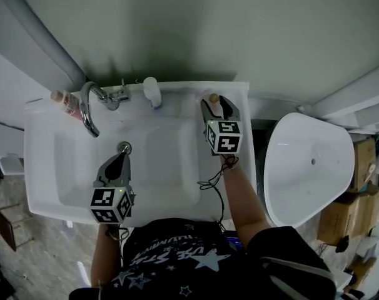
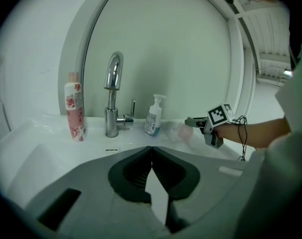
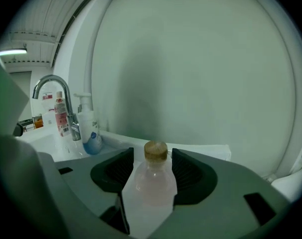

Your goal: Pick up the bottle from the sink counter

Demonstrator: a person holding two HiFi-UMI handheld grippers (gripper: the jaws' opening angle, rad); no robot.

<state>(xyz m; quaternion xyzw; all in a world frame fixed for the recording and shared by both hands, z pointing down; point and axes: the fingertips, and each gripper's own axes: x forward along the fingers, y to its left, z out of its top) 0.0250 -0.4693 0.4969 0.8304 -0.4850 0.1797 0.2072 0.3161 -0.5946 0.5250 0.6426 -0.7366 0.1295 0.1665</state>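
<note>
A small clear bottle point(image 1: 213, 97) with a tan cap and pale pink contents stands at the back right corner of the white sink counter point(image 1: 239, 92). My right gripper point(image 1: 219, 102) is shut on the bottle point(image 3: 151, 183), whose body fills the gap between both dark pads, with the cap point(image 3: 155, 152) showing between the tips. In the left gripper view the bottle point(image 2: 185, 131) sits at the right gripper point(image 2: 192, 123). My left gripper point(image 1: 123, 157) hovers over the basin near the drain point(image 1: 124, 147). Its jaws point(image 2: 151, 148) are shut on nothing.
A chrome faucet point(image 1: 88, 108) stands at the back left, with a tall floral bottle point(image 2: 75, 108) to its left and a pump soap dispenser point(image 2: 153, 117) to its right. A white toilet bowl point(image 1: 308, 167) and cardboard boxes point(image 1: 346, 211) lie right of the sink.
</note>
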